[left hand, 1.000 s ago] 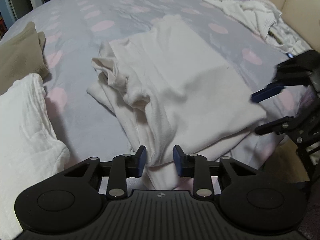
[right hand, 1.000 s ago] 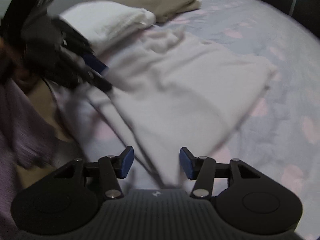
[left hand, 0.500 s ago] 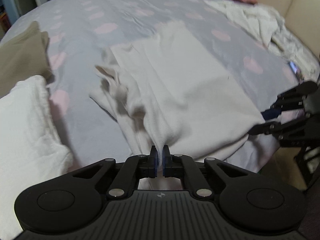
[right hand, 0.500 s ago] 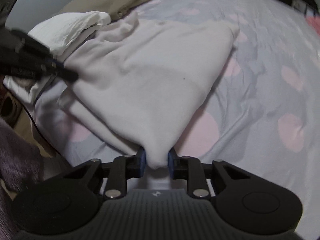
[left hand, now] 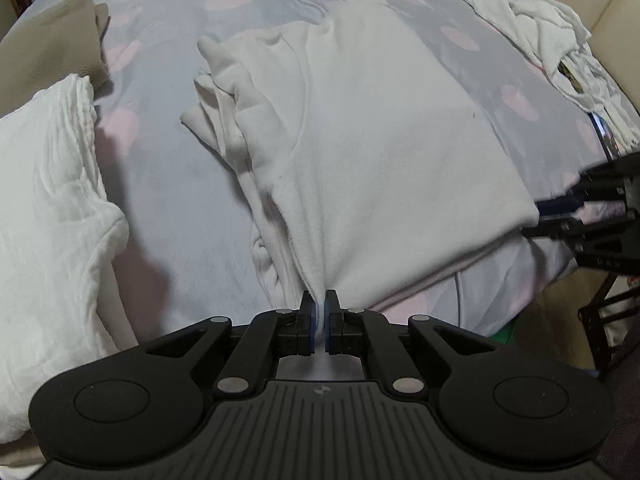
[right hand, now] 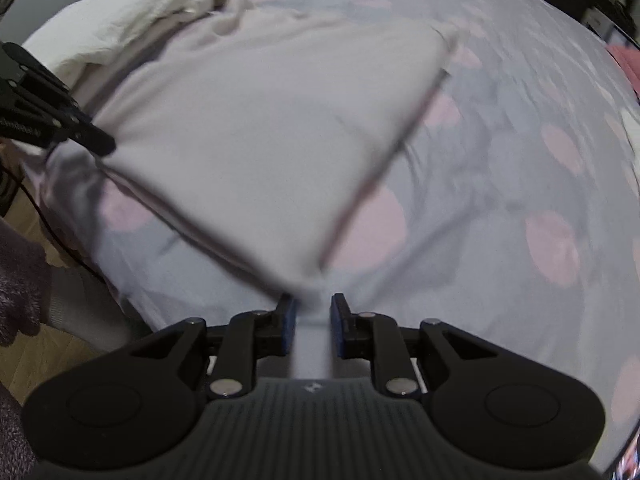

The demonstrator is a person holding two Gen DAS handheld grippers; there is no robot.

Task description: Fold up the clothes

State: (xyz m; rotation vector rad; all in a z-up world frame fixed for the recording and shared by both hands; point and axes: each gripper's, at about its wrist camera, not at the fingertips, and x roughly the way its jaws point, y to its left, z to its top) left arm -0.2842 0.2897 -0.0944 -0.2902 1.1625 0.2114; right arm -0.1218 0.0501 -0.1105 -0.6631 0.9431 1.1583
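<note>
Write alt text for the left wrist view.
The left gripper pinches the near edge of a half-folded white garment on a grey bedspread with pink spots. The right gripper grips its right corner; folded white laundry lies left.

The garment [left hand: 380, 152] is white. The bedsheet [left hand: 192, 184] is grey-lilac with pink blotches. The grippers' pads [right hand: 289, 320] are blue.

Both the left gripper [left hand: 319, 322] and right gripper [right hand: 313, 326], open a second ago, have closed their jaws on the garment's [left hand: 384, 152] near corners, apparently lifting its edge.
</note>
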